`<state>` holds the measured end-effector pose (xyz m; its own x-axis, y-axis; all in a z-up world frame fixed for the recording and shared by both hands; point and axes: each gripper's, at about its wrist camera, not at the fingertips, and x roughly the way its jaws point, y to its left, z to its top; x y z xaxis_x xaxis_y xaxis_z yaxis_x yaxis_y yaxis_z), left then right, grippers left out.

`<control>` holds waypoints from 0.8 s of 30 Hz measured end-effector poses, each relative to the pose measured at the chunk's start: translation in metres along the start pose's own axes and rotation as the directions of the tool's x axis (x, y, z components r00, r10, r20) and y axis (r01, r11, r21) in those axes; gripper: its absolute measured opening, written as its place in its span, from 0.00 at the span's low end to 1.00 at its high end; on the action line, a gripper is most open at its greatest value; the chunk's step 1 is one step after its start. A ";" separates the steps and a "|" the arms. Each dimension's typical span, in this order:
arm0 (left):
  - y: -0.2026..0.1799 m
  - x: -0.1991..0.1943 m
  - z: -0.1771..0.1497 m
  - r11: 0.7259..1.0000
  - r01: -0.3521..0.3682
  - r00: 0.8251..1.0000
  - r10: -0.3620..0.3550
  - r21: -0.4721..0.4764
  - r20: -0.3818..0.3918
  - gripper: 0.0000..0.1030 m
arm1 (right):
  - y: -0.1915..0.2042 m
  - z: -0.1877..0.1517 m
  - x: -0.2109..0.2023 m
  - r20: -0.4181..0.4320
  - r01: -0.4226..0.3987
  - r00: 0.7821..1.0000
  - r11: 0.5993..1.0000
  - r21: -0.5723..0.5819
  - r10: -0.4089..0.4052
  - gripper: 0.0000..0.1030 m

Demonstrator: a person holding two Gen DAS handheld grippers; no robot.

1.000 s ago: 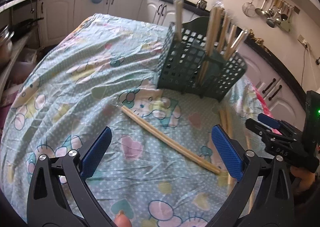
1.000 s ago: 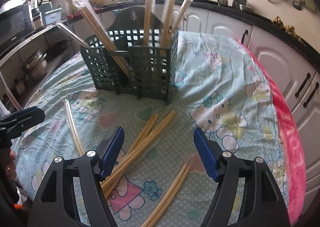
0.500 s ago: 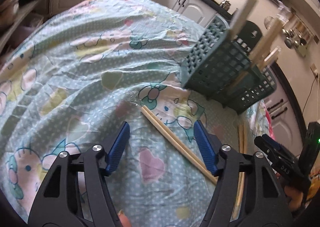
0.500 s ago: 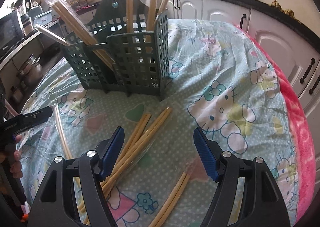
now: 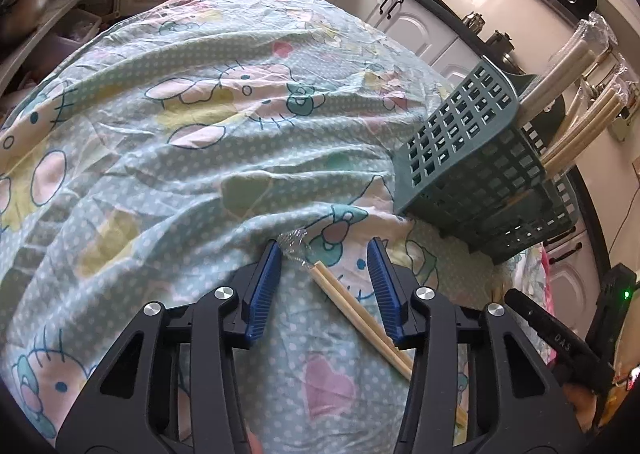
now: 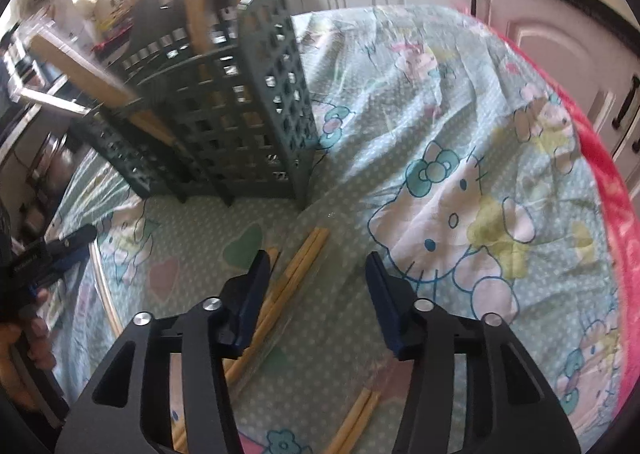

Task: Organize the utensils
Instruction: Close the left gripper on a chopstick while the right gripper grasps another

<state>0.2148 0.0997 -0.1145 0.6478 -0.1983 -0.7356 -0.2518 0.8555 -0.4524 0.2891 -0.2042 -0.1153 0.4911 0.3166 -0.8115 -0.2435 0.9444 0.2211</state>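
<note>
A green lattice utensil basket stands on the cartoon-print cloth with several wrapped chopstick pairs upright in it. My left gripper hovers low over the cloth, its jaws closing around the top end of a wrapped chopstick pair that lies between the blue pads without touching them. My right gripper is closing too, above another wrapped pair lying between its pads, untouched. A further pair lies nearer the bottom edge. Each gripper shows at the edge of the other's view.
Kitchen cabinets and a dark counter ring the table. A red blanket edge runs along the table's right side. Pots sit on a shelf at far left. A hand holds the left gripper.
Both grippers dropped closer to the cloth and narrowed their jaws. The left one shifted onto the end of its chopstick pair; the right moved in toward the basket over its pair.
</note>
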 end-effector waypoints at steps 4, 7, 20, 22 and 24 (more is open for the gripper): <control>-0.002 0.002 0.002 1.000 -0.010 1.000 0.010 0.011 0.001 0.36 | -0.007 0.006 0.006 -0.008 -0.017 1.000 0.999 0.048 0.017 0.32; -0.002 0.004 0.002 1.000 -0.016 1.000 0.016 0.017 0.003 0.34 | -0.009 0.008 0.008 -0.009 -0.021 1.000 0.998 0.063 0.021 0.25; 0.008 0.007 0.006 0.999 -0.040 0.999 0.040 -0.001 0.000 0.11 | -0.014 0.009 -0.008 0.046 -0.057 0.998 0.994 0.096 0.053 0.09; 0.009 0.006 0.006 0.999 -0.037 0.999 0.037 0.000 -0.003 0.09 | -0.011 0.010 -0.015 0.061 -0.069 0.996 0.994 0.090 0.064 0.08; 0.011 0.006 0.006 1.000 -0.029 1.000 0.029 -0.005 -0.008 0.07 | -0.008 0.012 -0.023 0.075 -0.068 0.995 0.995 0.073 0.063 0.08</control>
<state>0.2205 0.1106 -0.1203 0.6343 -0.1773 -0.7525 -0.2744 0.8583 -0.4336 0.2898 -0.2174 -0.0922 0.5366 0.3810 -0.7529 -0.2149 0.9245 0.3147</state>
